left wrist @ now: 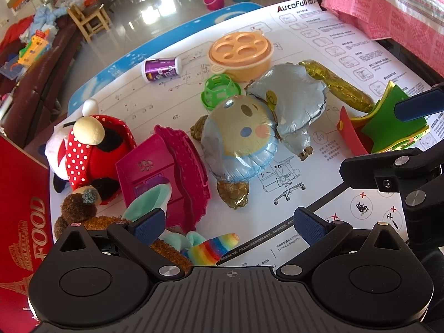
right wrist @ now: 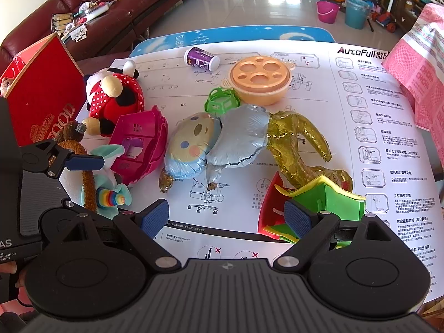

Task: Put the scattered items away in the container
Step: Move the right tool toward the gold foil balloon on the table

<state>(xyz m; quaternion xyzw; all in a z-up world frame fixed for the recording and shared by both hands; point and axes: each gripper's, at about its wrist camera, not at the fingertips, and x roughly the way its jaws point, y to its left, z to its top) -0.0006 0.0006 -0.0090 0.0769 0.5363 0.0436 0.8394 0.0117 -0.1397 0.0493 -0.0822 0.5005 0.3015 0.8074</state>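
Note:
A red box (left wrist: 25, 222) marked FOOD stands at the table's left edge; it also shows in the right wrist view (right wrist: 41, 97). Scattered on the white instruction sheet lie a foil doll balloon (left wrist: 249, 133) (right wrist: 222, 141), a pink plastic basket (left wrist: 166, 172) (right wrist: 138, 144), a red polka-dot plush (left wrist: 88, 149) (right wrist: 113, 97), a brown and mint plush with rainbow foot (left wrist: 205, 249) (right wrist: 102, 183), an orange lidded pot (left wrist: 241, 52) (right wrist: 260, 80), a green ring (left wrist: 219, 88) (right wrist: 222, 100), a purple cup (left wrist: 161, 69) (right wrist: 201, 59) and coloured foam sheets (left wrist: 388, 122) (right wrist: 319, 202). My left gripper (left wrist: 230, 226) is open over the mint plush. My right gripper (right wrist: 226, 217) is open beside the foam sheets.
A pink checked cloth (left wrist: 388, 0) (right wrist: 421, 83) hangs at the right. A brown sofa (right wrist: 83, 27) with clutter stands left of the table. Buckets (right wrist: 355, 11) and a wooden stool (left wrist: 88, 19) stand on the floor beyond.

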